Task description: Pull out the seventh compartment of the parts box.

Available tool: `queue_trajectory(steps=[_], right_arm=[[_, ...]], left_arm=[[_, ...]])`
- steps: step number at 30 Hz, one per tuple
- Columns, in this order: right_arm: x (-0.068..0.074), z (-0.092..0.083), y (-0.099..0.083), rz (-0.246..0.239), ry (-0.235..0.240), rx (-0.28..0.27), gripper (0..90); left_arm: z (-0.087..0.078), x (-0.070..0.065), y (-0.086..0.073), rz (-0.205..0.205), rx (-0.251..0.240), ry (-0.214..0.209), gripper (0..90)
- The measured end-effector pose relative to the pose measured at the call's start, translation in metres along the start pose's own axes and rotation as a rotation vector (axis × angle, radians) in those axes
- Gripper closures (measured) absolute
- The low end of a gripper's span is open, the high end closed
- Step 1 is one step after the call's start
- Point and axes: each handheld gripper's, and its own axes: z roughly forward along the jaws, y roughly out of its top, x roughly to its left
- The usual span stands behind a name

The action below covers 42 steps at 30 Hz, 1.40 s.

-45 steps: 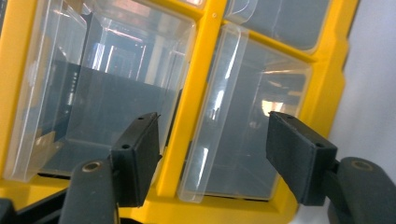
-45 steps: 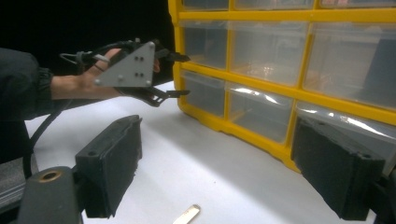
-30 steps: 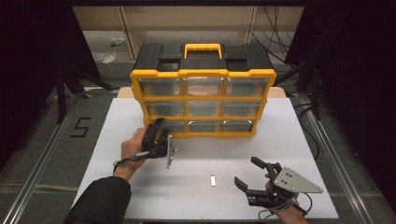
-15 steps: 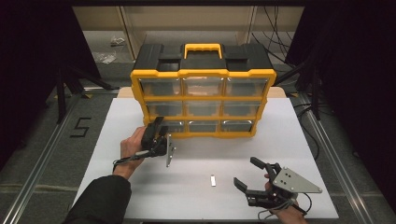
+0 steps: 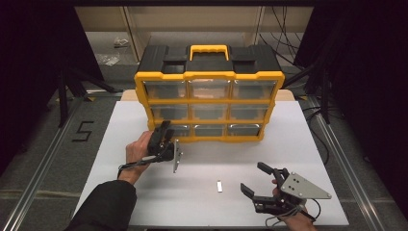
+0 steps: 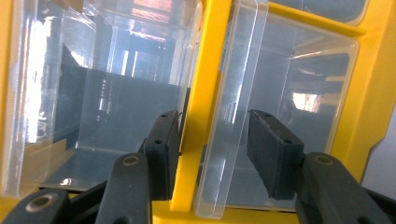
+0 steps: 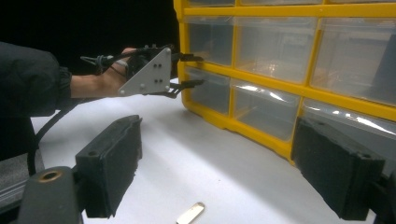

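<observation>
The clear drawer (image 6: 280,116) at the bottom-left of the yellow organizer (image 5: 209,77) is what matters here; the organizer stands along the far edge of the white tabletop (image 5: 120,130). The left gripper (image 6: 215,154) sits right at that drawer's front, its jaws part-way apart and having just been closing, one pad on each side of the clear pull lip (image 6: 233,116); whether they press it yet I cannot tell. To do this well, I'd close squarely on the lip, then draw straight back so the drawer slides without tipping the cabinet. The right gripper (image 5: 262,185) rests near the tabletop's near right corner, jaws wide apart, beside a small metal strip (image 5: 220,186).
</observation>
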Motion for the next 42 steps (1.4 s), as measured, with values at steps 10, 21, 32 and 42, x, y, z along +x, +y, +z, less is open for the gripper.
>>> queue_trajectory(steps=[10, 21, 32, 42], right_arm=[[0.0000, -0.0001, 0.0001, -0.002, 0.001, 0.000, 17.4], [0.0004, 0.0000, 0.0001, -0.005, 0.001, 0.006, 17.4], [0.0002, 0.0000, 0.0001, -0.009, 0.001, 0.004, 17.5], [0.0000, -0.0006, 0.0004, -0.007, 0.000, 0.003, 17.6]], left_arm=[[0.0022, -0.0009, -0.0007, 0.024, 0.005, 0.019, 56.1], [0.0032, -0.0042, 0.0028, 0.058, 0.004, 0.041, 58.7], [0.0026, -0.0063, 0.0032, 0.088, 0.006, 0.066, 63.5], [0.0006, -0.0067, 0.0030, 0.102, 0.001, 0.069, 64.1]])
